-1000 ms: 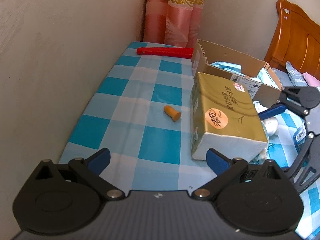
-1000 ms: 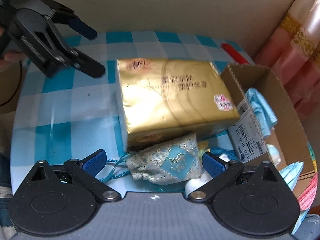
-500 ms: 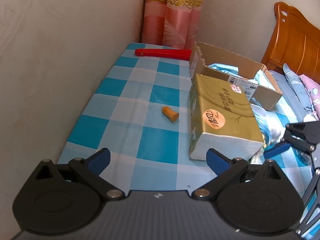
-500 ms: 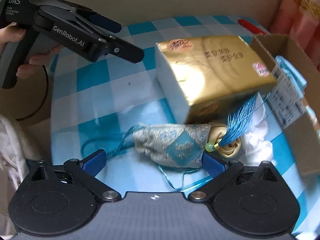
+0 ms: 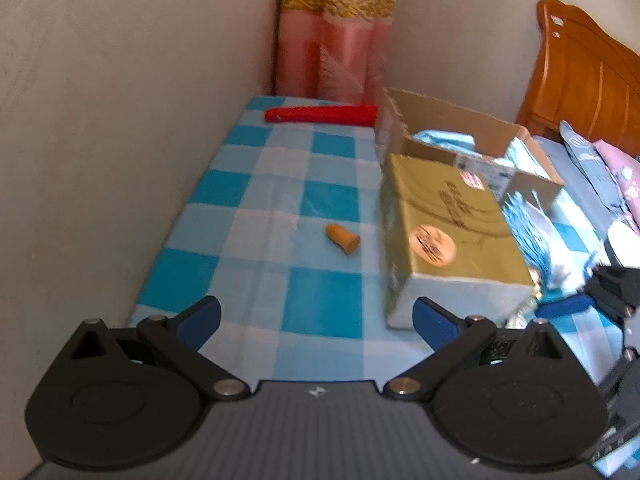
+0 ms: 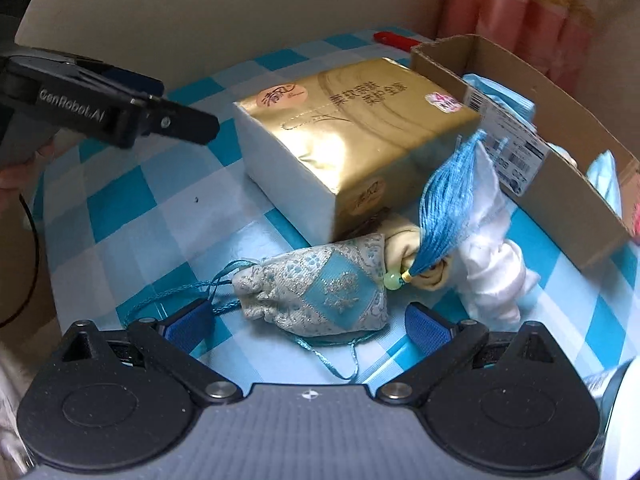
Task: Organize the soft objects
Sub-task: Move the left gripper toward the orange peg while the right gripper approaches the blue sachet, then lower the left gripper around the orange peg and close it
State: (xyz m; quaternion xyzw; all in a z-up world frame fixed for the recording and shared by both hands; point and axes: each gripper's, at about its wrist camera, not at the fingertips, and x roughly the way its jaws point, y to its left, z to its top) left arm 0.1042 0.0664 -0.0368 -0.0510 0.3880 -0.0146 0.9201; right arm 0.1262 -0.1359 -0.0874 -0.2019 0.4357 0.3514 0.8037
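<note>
My right gripper [image 6: 308, 318] stood spread around the brocade pouch [image 6: 316, 294] at twelve o'clock, ready to clamp; my left gripper [image 5: 316, 316] gaped, empty.

"GenRobot.AI" in white on left tongs [image 6: 188, 120]; gold tissue pack [image 6: 360, 128] ahead of right tongs has Chinese print, unreadable; box label [image 6: 516, 152] barcode illegible.

Home bedroom (wooden headboard [image 5: 588, 76], curtain [image 5: 336, 44])
</note>
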